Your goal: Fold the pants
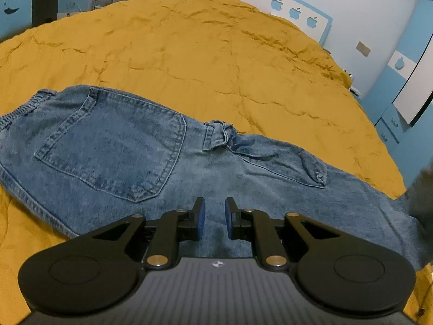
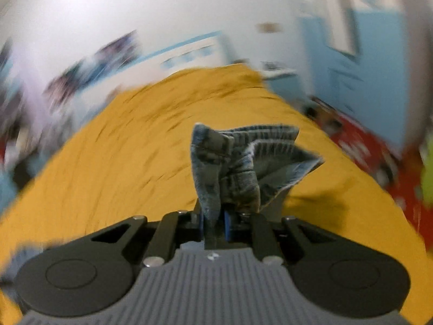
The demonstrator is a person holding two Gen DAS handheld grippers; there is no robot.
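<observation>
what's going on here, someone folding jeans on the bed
Yes. A person with a handheld gripper in each hand is folding blue jeans laid out on a yellow bedspread. The right gripper is shut on a bunched cuff end of the jeans, held above the bedspread; that view is motion-blurred. The left gripper hovers over the middle of the jeans, below the back pocket, its jaws narrowly apart with nothing between them.

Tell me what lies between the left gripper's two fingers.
Nothing is gripped: the left gripper hangs over the jeans, only denim showing through the narrow gap, in the left wrist view.
</observation>
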